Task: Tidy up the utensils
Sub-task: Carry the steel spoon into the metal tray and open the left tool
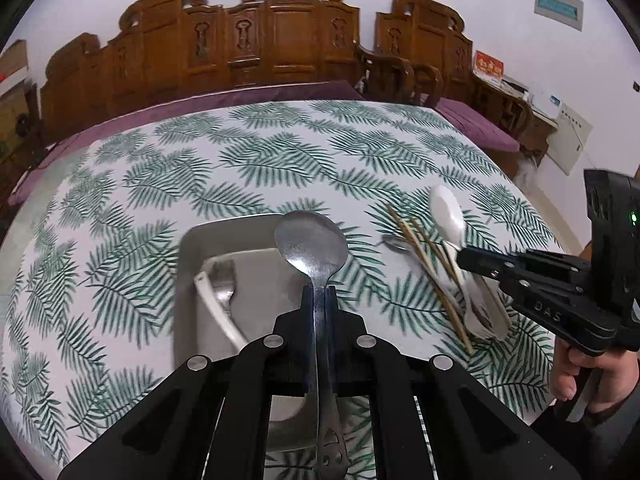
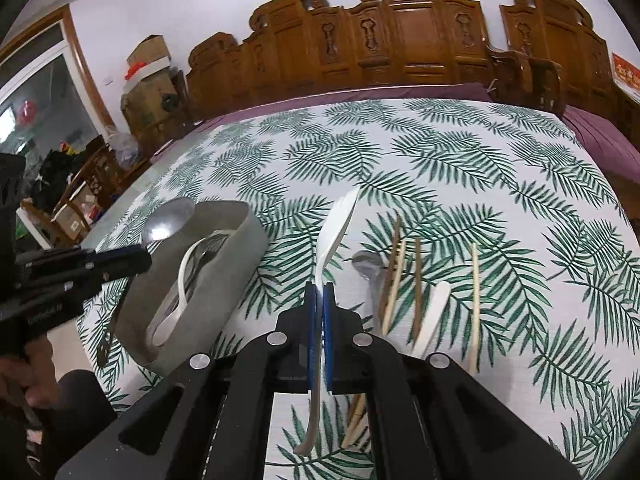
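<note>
Two hand-held tools work over a bench (image 1: 280, 140) draped in a palm-leaf cloth, each pinching a spoon. The left tool (image 1: 320, 294) is pressed together on the handle of a large metal spoon (image 1: 311, 245), whose bowl hangs above the right rim of a grey rectangular tray (image 1: 224, 228). Inside the tray lie a metal fork (image 1: 222, 280) and a white plastic utensil (image 1: 218, 312), side by side along the left wall.

The right tool (image 2: 319, 292) grips a white plastic spoon (image 2: 336, 228) by the handle, tilted up off the cloth between the tray and the loose pile. On the cloth to the right of it lie several wooden chopsticks (image 2: 475, 304), a small metal spoon (image 2: 366, 264) partly under them, and another white utensil (image 2: 434, 312) among the sticks. A carved wooden bench seat (image 2: 400, 36) with a purple cushion stands behind.
</note>
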Demonstrator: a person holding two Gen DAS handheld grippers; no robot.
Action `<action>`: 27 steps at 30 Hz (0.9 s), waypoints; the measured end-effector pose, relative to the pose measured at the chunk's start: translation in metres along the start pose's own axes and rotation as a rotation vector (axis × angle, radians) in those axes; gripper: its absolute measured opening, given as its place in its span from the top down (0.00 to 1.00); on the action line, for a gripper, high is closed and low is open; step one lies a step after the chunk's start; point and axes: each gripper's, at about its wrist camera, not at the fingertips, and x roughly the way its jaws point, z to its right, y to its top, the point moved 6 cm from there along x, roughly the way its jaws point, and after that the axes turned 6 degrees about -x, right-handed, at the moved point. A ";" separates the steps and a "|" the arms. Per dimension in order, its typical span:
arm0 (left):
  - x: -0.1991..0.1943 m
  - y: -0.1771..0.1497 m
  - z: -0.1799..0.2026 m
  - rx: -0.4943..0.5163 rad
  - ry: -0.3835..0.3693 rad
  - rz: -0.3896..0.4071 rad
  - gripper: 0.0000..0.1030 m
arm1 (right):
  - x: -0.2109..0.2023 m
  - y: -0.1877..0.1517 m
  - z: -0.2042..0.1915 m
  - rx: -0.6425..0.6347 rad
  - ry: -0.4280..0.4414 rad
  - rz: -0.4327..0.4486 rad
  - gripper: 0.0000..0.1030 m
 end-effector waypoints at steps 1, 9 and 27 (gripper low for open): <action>0.001 0.001 -0.007 -0.006 0.009 0.001 0.95 | 0.001 0.000 -0.001 -0.003 0.001 -0.001 0.96; 0.025 0.003 -0.050 -0.054 0.066 -0.029 0.95 | 0.010 0.000 -0.012 -0.024 0.006 -0.019 0.96; 0.079 -0.005 -0.062 -0.014 0.113 -0.131 0.95 | 0.024 0.004 -0.035 -0.059 0.035 -0.033 0.95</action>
